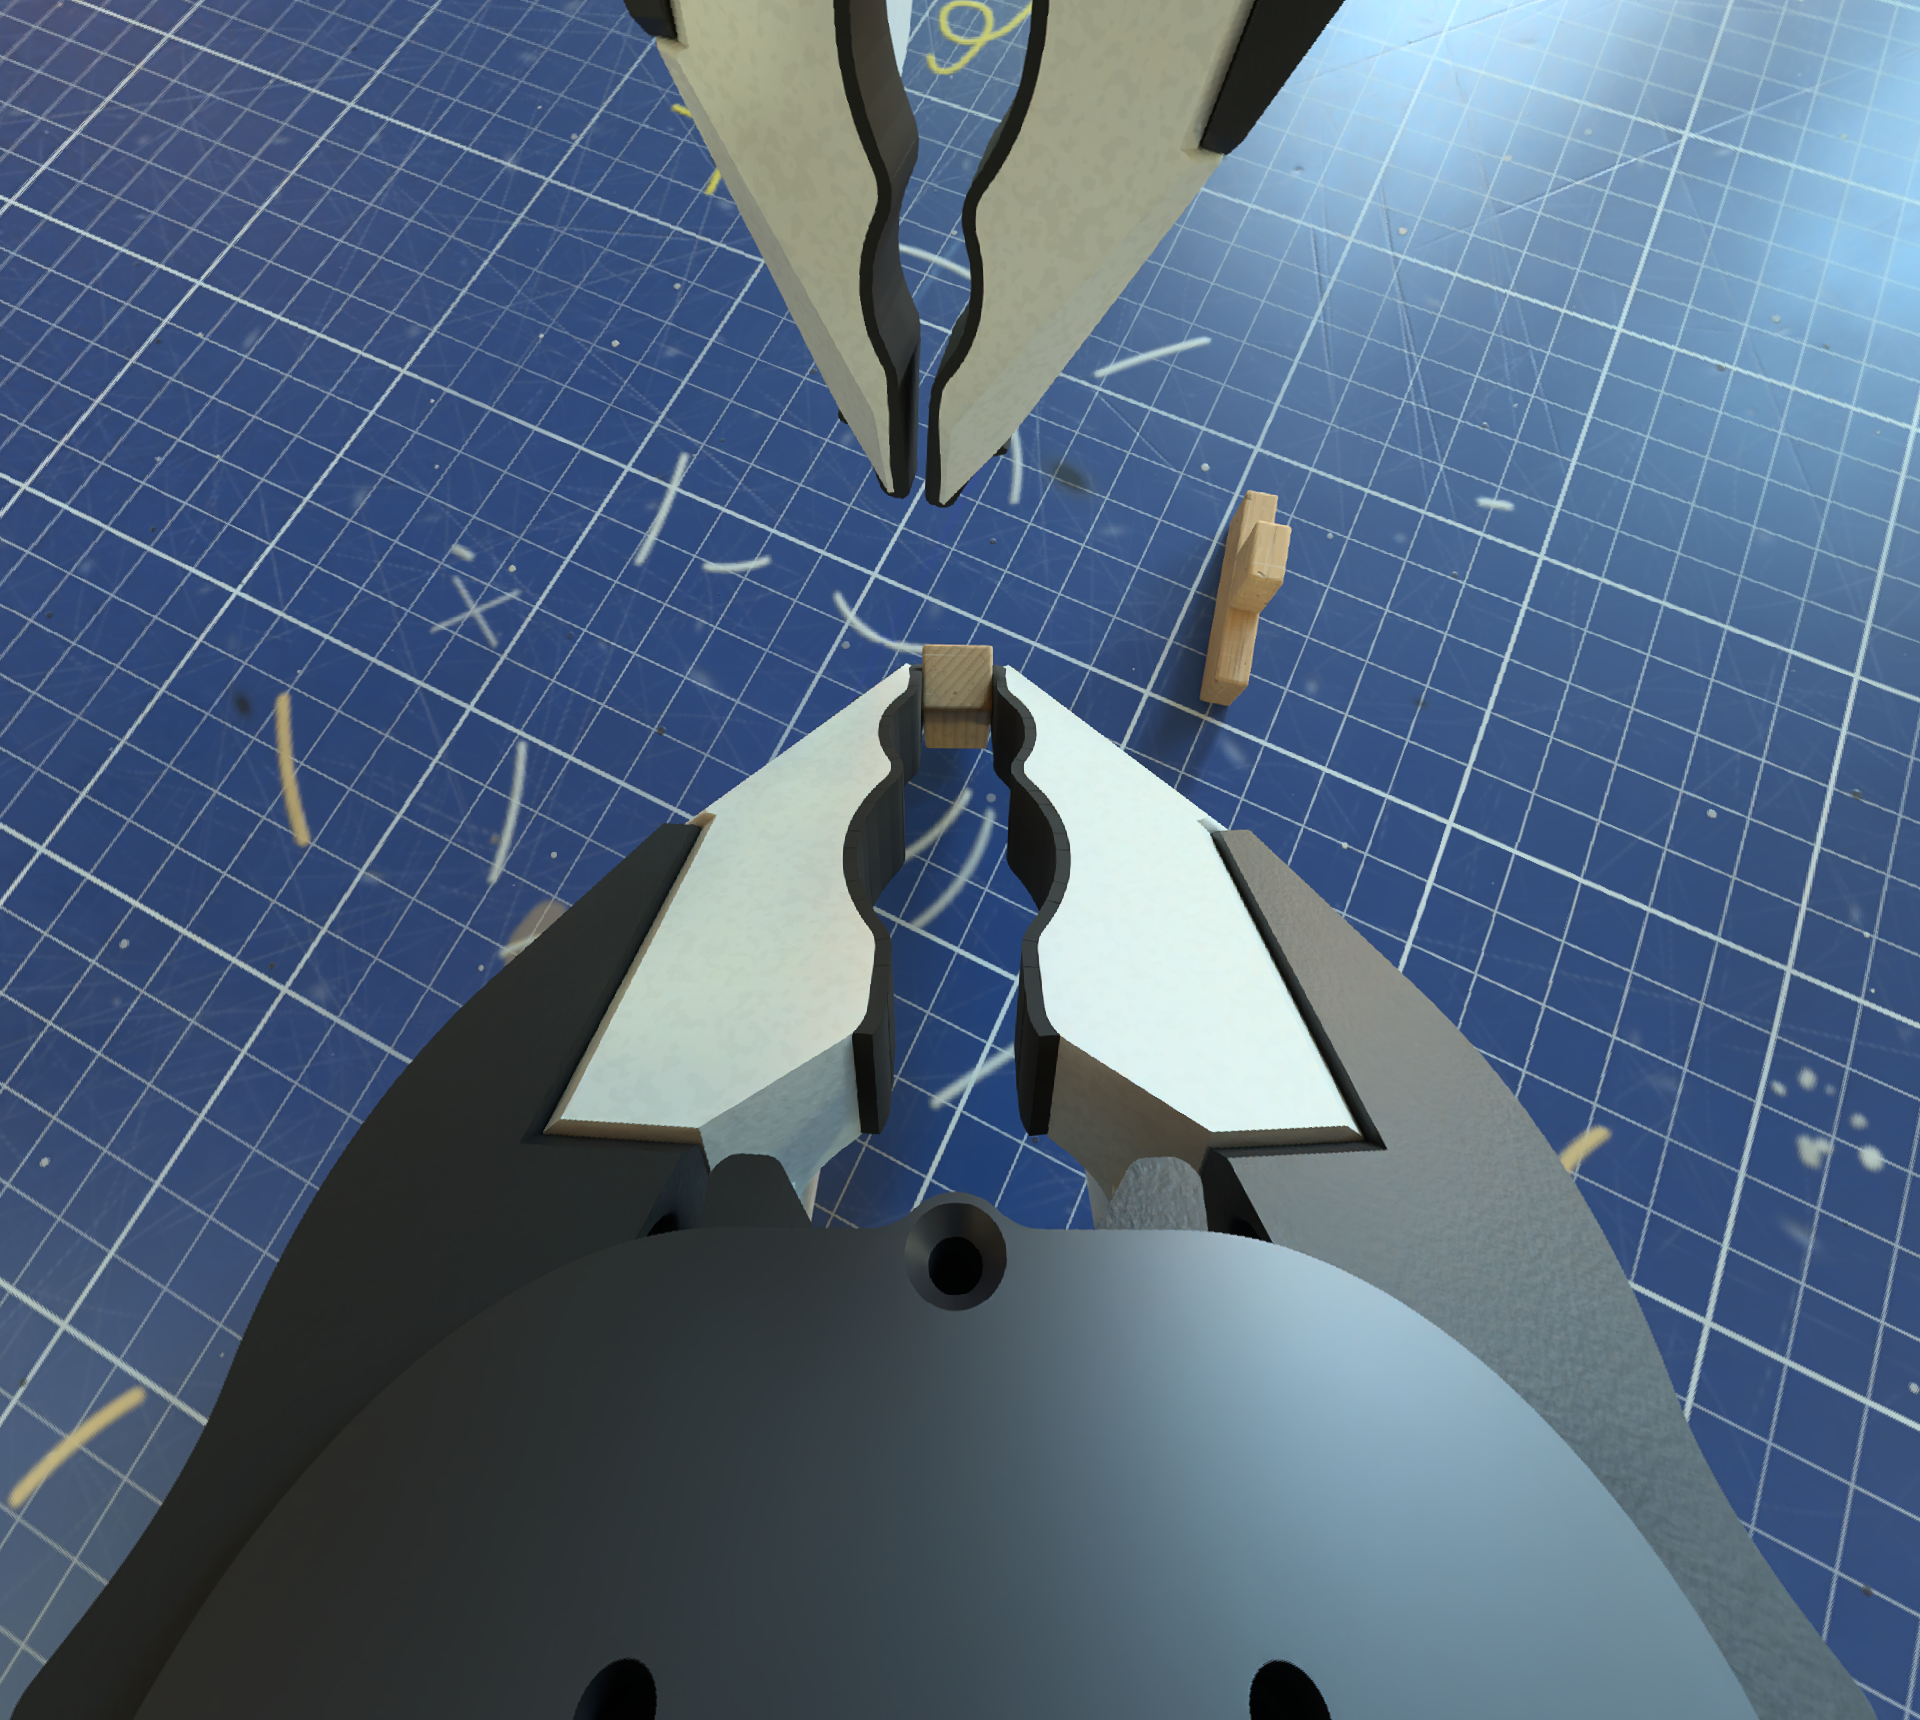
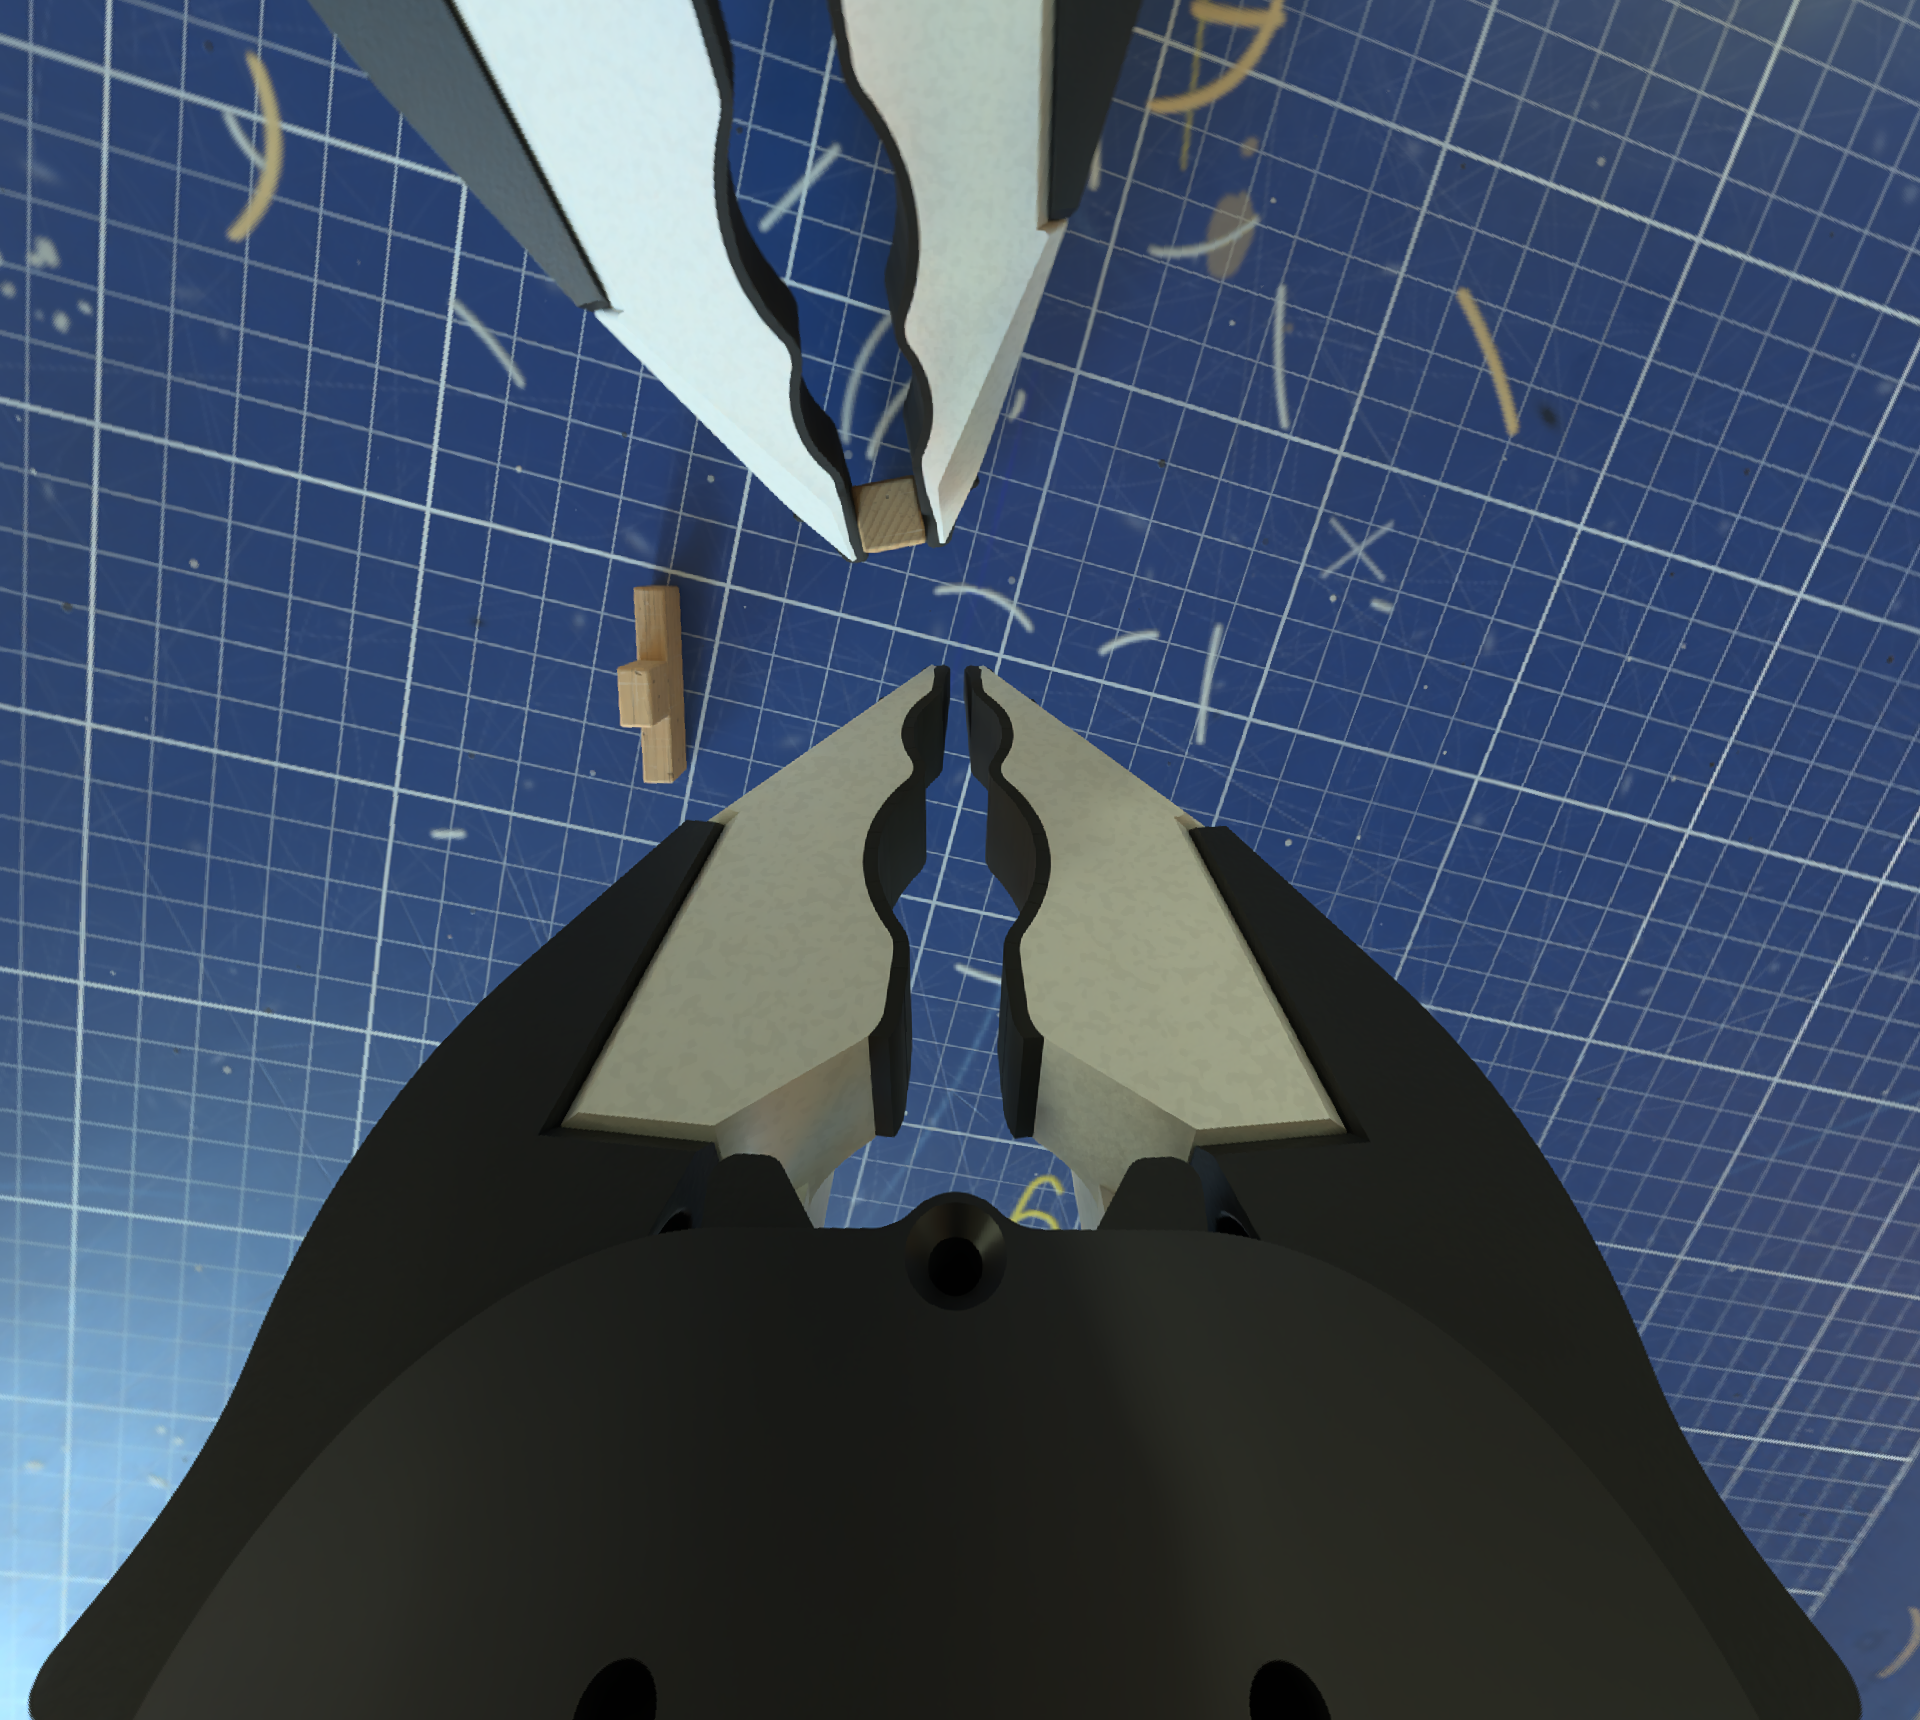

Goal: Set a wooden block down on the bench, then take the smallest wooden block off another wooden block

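Note:
My left gripper (image 1: 956, 683) is shut on a small wooden block (image 1: 956, 696) at its fingertips, above the blue bench mat (image 1: 416, 423). The same block (image 2: 888, 517) shows in the right wrist view, held by the left gripper (image 2: 896, 540). A long thin wooden block (image 1: 1231, 631) lies on the mat to the right of it, with the smallest wooden block (image 1: 1268, 564) resting on it; they also show in the right wrist view, the long block (image 2: 660, 683) and the small one (image 2: 639, 694). My right gripper (image 2: 957, 673) is shut and empty, facing the left gripper (image 1: 920, 494).
The blue mat (image 2: 1455, 735) has a white grid, with chalk-like white and yellow marks and specks across it. Bright glare lies on the mat at the upper right of the left wrist view. No other objects stand on it.

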### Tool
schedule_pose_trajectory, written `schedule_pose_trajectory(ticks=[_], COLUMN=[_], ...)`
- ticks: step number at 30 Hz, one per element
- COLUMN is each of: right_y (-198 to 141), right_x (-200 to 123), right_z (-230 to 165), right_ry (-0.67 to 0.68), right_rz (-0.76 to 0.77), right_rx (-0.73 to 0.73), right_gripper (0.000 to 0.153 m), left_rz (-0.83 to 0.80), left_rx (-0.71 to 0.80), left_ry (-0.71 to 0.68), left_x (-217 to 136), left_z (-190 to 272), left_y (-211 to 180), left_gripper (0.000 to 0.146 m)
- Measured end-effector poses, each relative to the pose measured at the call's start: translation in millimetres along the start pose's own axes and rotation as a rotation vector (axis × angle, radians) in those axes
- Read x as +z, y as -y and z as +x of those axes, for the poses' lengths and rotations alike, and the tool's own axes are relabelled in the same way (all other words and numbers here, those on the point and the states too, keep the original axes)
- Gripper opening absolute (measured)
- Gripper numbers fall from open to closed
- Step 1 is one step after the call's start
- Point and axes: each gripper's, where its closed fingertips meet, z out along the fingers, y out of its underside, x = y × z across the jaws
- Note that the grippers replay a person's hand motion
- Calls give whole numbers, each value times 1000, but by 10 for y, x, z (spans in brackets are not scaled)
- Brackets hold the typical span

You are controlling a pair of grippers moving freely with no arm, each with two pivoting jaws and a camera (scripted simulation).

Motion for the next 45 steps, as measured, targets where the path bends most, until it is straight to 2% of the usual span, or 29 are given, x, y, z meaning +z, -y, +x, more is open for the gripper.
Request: schedule_pose_trajectory(ticks=[16, 28, 35, 45], right_y=[-63, -72, -89, -97], right_x=[61, 71, 79, 83], right_z=[-1, 13, 18, 19], right_ry=[5, 75, 112, 86], right_rz=[-79, 90, 185, 200], right_rx=[-306, -357, -330, -371], right_gripper=[3, 3, 3, 2], left_rz=[5, 2, 2, 0], left_rx=[36, 7, -1, -11], left_ry=[-84, -122, -130, -137], left_x=[19, 25, 25, 25], left_z=[-1, -4, -4, -7], left_y=[24, 25, 23, 20], left_gripper=[12, 12, 12, 12])
